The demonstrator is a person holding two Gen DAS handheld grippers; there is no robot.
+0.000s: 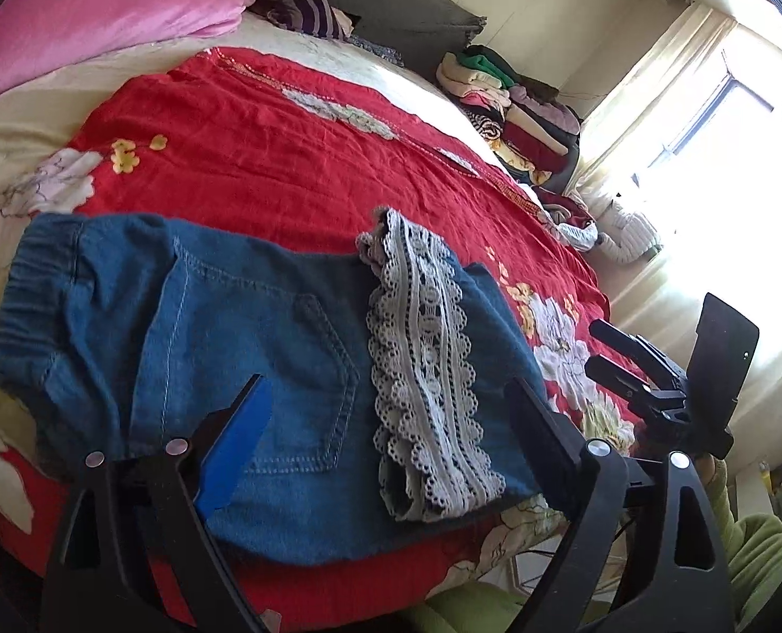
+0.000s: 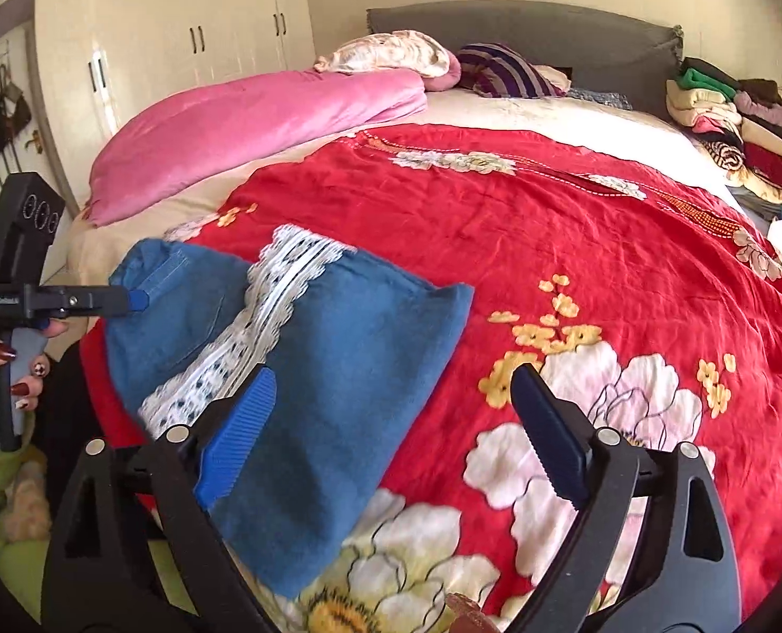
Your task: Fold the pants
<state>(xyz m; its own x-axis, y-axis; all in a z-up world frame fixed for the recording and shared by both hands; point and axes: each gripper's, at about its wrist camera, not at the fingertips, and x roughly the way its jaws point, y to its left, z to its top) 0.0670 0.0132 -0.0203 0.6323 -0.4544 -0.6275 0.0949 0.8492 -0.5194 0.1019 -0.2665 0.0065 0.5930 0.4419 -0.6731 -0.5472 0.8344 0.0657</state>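
One folded denim pants (image 1: 264,369) lower left, two grippers, left gripper (image 1: 391,422) and right gripper (image 2: 391,406), both spread, red bedspread (image 2: 575,242) bare rightward.

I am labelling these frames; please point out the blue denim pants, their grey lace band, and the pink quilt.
Blue denim pants (image 1: 264,348): left wrist view, back pocket.
Grey lace band (image 1: 425,369): left wrist view, middle.
Pink quilt (image 2: 253,121): right wrist view, centre.

The pants (image 2: 306,369) blur at their near edge — the window (image 1: 717,121) glares white, its detail lost.
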